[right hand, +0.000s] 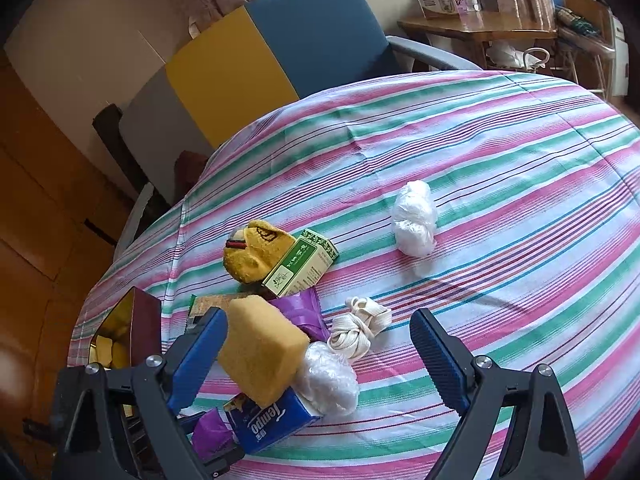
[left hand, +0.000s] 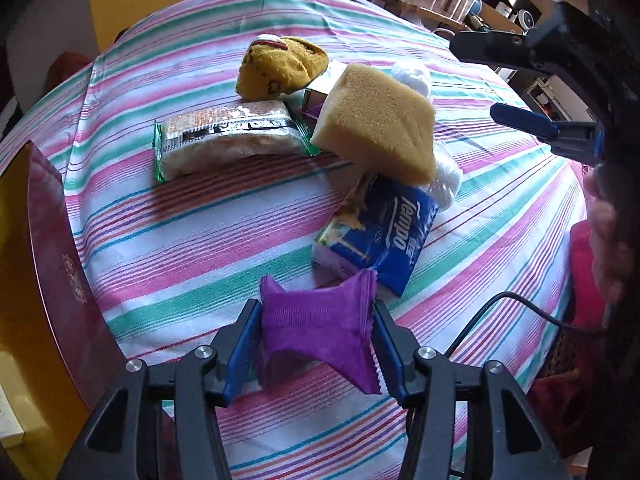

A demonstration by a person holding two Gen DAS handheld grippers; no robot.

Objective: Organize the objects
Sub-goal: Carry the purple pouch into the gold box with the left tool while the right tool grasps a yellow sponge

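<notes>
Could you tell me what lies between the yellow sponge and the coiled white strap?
A purple packet lies between the sponge and the strap, seen in the right wrist view.

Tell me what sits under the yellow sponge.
The yellow sponge leans on the blue Tempo tissue pack and a white plastic wad. A purple wrapper lies behind it; anything directly beneath is covered.

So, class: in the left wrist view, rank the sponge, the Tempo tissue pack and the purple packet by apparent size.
1. Sponge
2-3. Tempo tissue pack and purple packet look alike; the packet is nearer the camera, so unsure.
</notes>
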